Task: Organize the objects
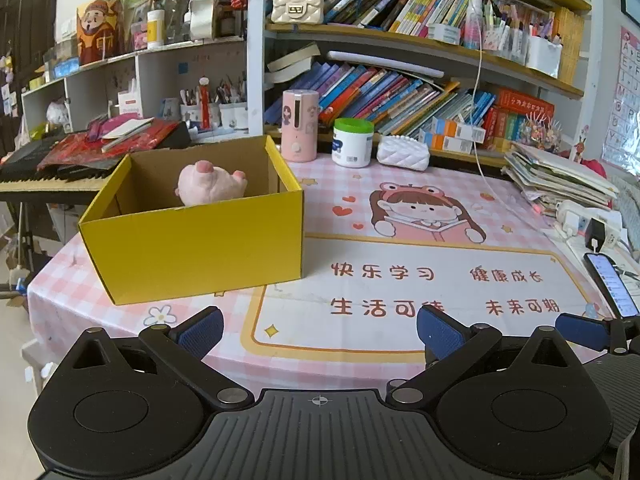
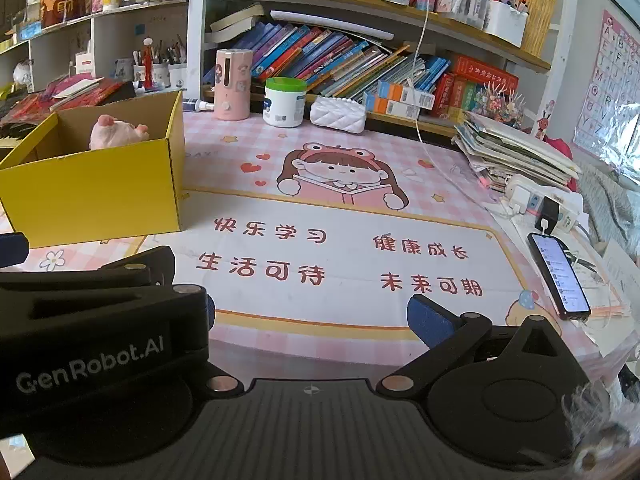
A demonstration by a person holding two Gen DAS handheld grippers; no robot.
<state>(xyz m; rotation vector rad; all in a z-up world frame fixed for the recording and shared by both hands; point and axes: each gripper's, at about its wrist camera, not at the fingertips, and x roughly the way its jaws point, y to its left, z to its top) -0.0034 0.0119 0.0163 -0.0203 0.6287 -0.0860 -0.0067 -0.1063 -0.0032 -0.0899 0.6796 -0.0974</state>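
A yellow cardboard box [image 1: 192, 248] stands open on the left of the table, with a pink plush pig [image 1: 210, 182] lying inside it. Both also show in the right wrist view, the box [image 2: 96, 196] at the far left and the pig [image 2: 116, 130] inside. My left gripper [image 1: 320, 334] is open and empty, low over the near table edge, in front and right of the box. My right gripper [image 2: 316, 320] is open and empty beside it; the left gripper's body hides its left finger.
The table carries a pink checked cartoon cloth [image 1: 400, 240]. At the back stand a pink cylinder [image 1: 299, 124], a white green-lidded jar [image 1: 353, 142] and a white quilted pouch [image 1: 403, 153]. A phone [image 2: 558, 276], power strip and stacked books [image 2: 516, 152] sit on the right. Bookshelves rise behind.
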